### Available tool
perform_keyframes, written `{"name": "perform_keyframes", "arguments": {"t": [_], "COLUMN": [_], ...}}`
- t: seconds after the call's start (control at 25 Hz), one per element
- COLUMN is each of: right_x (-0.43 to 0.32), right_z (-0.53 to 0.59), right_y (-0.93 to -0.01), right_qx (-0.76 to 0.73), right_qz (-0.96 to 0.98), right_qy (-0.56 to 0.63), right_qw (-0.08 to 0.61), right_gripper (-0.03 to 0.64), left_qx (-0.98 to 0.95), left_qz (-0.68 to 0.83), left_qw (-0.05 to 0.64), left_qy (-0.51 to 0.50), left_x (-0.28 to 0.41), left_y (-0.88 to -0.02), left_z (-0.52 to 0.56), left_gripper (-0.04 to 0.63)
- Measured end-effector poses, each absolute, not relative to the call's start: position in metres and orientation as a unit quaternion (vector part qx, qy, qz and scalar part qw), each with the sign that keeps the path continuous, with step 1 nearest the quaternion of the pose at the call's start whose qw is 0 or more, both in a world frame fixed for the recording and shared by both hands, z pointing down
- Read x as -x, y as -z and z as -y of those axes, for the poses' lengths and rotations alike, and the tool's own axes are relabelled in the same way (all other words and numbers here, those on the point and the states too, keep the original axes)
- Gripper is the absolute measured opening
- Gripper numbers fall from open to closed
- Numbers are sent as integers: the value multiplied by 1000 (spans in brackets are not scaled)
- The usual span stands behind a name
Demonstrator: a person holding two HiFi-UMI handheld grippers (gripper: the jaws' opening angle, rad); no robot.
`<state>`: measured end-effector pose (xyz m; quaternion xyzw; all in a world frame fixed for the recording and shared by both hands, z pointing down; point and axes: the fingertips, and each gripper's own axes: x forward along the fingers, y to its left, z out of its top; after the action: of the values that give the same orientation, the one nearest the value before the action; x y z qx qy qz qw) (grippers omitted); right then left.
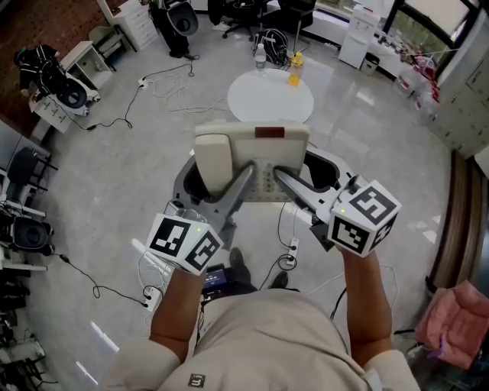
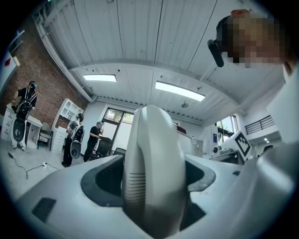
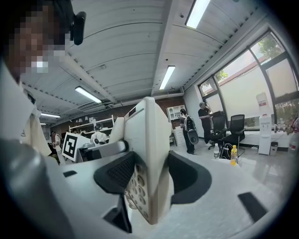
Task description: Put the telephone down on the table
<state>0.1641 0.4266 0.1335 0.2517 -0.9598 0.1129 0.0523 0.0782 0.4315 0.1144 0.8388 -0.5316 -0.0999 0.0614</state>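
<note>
A beige desk telephone (image 1: 256,156) hangs in the air in front of me, held from both sides. My left gripper (image 1: 219,183) is shut across its handset (image 1: 215,158), which fills the gap between the jaws in the left gripper view (image 2: 154,172). My right gripper (image 1: 309,177) is shut on the keypad side of the base, and the right gripper view shows the telephone (image 3: 150,158) edge-on with its buttons facing left. A round white table (image 1: 270,103) stands on the floor beyond the telephone, apart from it.
A water bottle (image 1: 261,59) and a yellow bottle (image 1: 295,74) stand at the round table's far edge. Cables (image 1: 164,80) and a power strip (image 1: 293,246) lie on the grey floor. Office chairs (image 1: 244,11) stand at the back, with people by the windows (image 3: 205,119).
</note>
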Motion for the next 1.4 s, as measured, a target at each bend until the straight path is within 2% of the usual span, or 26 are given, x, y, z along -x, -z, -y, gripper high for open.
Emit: {"name": "perform_keyframes", "arguments": {"t": [0.36, 0.68, 1.4], "right_x": [-54, 1, 53], "right_z": [-390, -352, -282], "right_y": [-134, -137, -142], "right_qx": [-262, -269, -230], "right_qz": [955, 953, 961], "right_qy": [-126, -128, -143], "right_qw": [51, 50, 52], "right_gripper": [213, 215, 215], "left_qx": [-845, -850, -834], "left_qz": [522, 513, 540], "left_qw": [66, 68, 69], "left_qy": [97, 99, 94], "left_x": [32, 87, 139], "left_y": [-114, -118, -120], "left_z": [-393, -355, -291], "left_gripper": [359, 359, 359]}}
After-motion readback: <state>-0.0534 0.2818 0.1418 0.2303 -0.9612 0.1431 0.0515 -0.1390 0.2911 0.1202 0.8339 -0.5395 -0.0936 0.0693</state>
